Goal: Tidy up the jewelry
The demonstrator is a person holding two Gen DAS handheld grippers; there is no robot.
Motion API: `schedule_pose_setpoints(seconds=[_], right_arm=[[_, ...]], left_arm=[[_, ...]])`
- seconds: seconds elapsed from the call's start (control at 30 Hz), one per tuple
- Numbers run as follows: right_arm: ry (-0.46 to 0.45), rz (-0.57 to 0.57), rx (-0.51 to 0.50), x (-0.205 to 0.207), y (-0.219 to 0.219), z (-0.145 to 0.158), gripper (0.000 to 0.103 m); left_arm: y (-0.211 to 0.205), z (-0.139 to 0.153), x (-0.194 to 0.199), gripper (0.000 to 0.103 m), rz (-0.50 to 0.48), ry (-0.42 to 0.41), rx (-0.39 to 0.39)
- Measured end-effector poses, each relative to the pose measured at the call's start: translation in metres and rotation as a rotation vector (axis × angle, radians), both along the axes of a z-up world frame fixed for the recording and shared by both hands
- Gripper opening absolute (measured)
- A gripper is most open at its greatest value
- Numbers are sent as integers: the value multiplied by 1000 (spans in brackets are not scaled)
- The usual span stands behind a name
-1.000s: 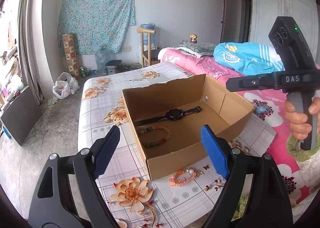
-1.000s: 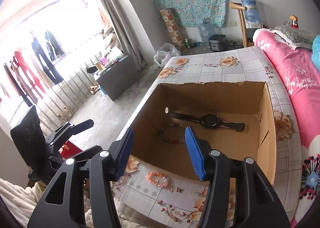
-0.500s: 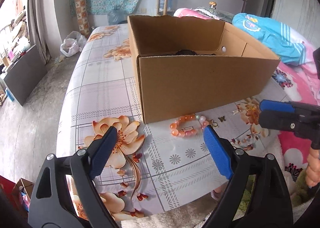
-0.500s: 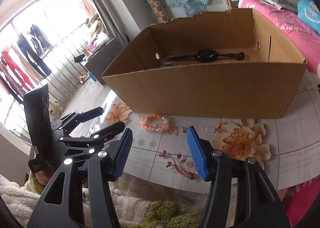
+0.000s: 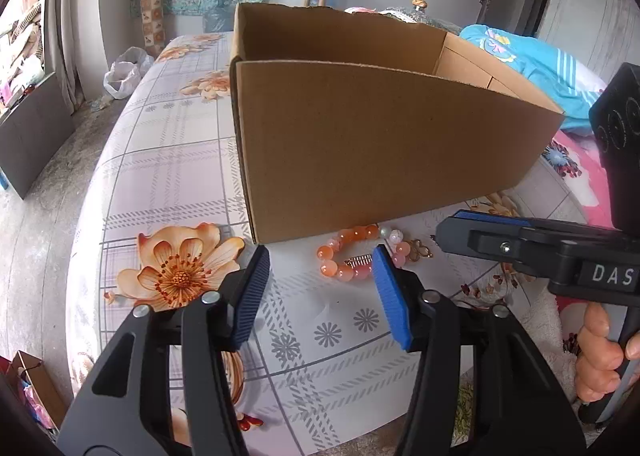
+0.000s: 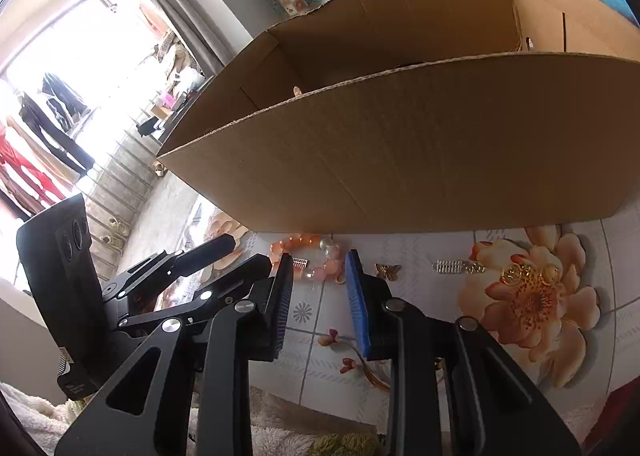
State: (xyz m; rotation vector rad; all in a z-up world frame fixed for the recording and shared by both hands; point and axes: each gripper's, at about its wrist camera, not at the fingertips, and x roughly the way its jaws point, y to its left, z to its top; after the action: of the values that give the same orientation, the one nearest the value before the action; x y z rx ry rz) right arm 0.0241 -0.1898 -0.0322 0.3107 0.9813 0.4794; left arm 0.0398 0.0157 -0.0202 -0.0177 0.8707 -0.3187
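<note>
Right gripper (image 6: 318,296), jaws parted and empty, sits low with the orange bead bracelet (image 6: 308,256) just ahead between its tips, likely lined up to pinch it; left gripper (image 5: 320,292) gapes wide, empty, bracelet ahead, cardboard box (image 5: 380,143) beyond

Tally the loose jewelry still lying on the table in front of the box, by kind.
Beaded bracelet: 1
Butterfly charm: 1
Silver comb clip: 1
Gold ring-shaped pieces: 1 cluster, exact number unclear
Total: 4 groups visible outside the cardboard box.
</note>
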Motion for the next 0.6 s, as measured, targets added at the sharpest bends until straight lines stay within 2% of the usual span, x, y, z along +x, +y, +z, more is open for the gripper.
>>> schedule_pose_setpoints(seconds=[0.23,0.47,0.6], right_arm=[[1,7,-70,11,20,-7,24],[1,15,-127,20,36,-13,22],[16,21,-153,25,47,-17,15]], left_arm=[[-6,-11,8,28,-22,33,8],[-10,-8,14,24,-31,39,-7],[-13,-9,17,22,-28,44,9]])
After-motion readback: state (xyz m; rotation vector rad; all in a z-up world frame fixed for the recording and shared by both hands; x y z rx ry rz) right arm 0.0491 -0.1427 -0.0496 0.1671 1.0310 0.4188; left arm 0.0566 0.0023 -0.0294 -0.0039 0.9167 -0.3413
